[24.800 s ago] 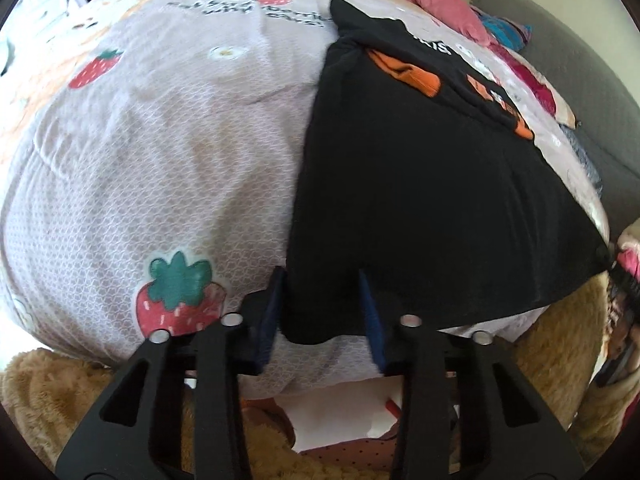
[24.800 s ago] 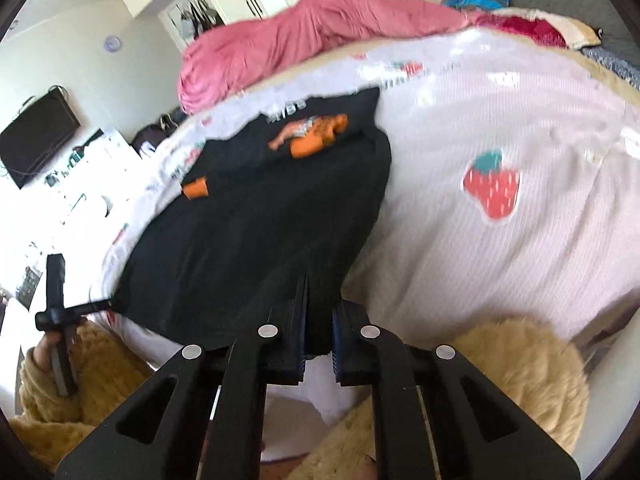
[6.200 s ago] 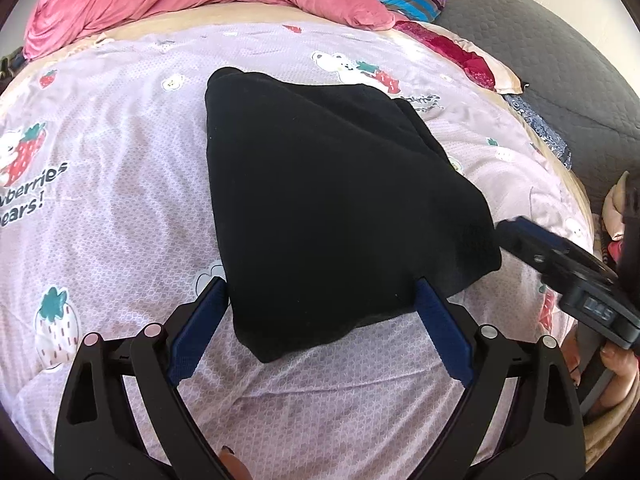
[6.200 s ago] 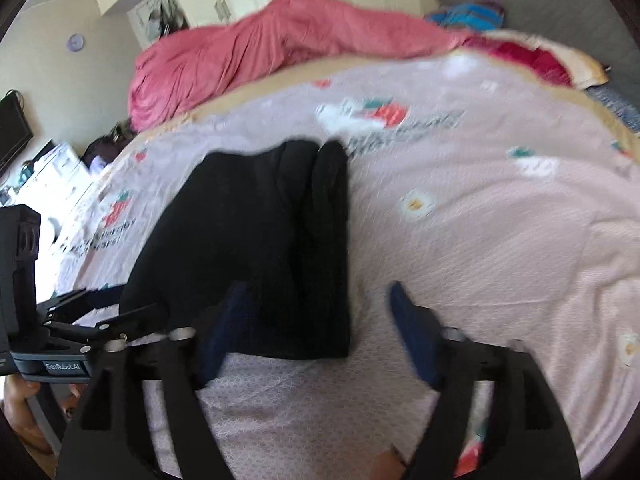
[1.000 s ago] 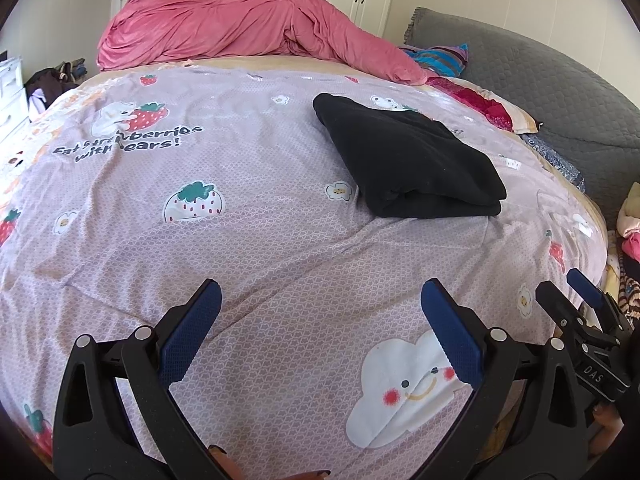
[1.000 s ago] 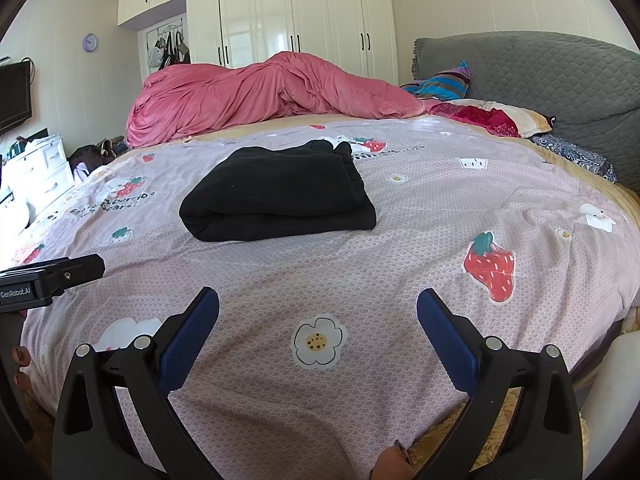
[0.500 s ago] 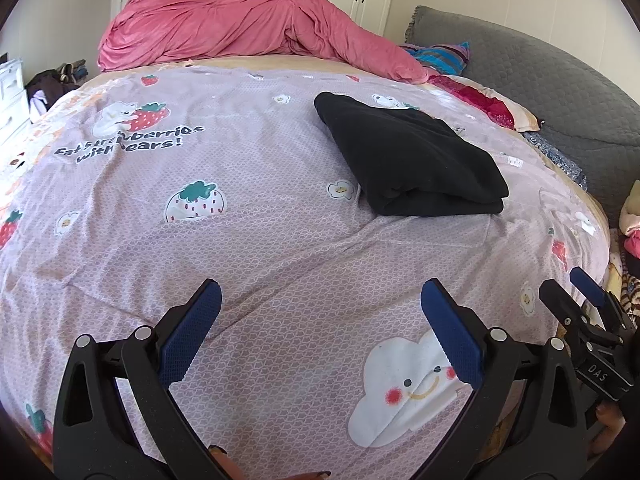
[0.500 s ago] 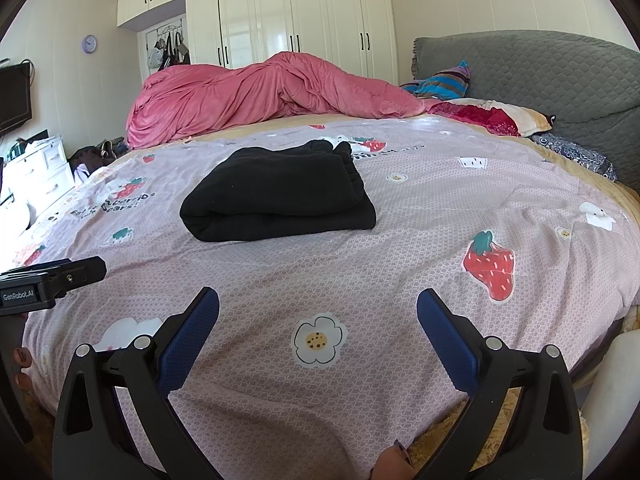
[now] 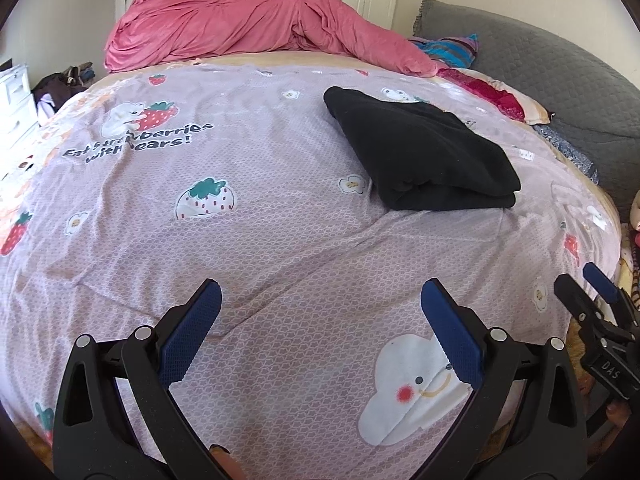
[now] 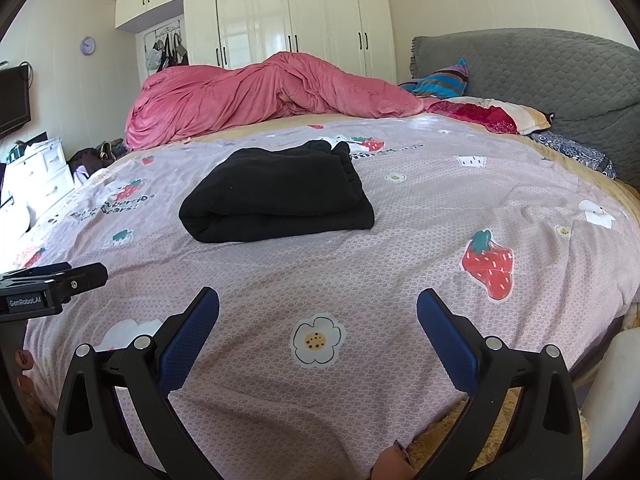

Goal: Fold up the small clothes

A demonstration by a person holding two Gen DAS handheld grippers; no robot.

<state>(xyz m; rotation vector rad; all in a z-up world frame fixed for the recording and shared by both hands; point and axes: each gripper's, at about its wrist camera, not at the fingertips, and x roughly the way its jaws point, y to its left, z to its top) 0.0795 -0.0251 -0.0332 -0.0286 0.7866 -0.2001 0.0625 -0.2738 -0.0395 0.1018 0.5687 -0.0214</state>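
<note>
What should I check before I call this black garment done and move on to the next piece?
1. Left gripper open and holding nothing: ok.
2. Right gripper open and holding nothing: ok.
3. Black garment folded into a compact stack, flat on the sheet: ok.
4. Loose parts sticking out: a small bump shows at the far corner in the right wrist view; cannot tell if it is a sleeve.
5. Both grippers clear of the garment, with bare sheet between: ok.
6. Another small piece to fold: none seen on the sheet; only the pink duvet and pillows at the far end, so cannot tell.
</note>
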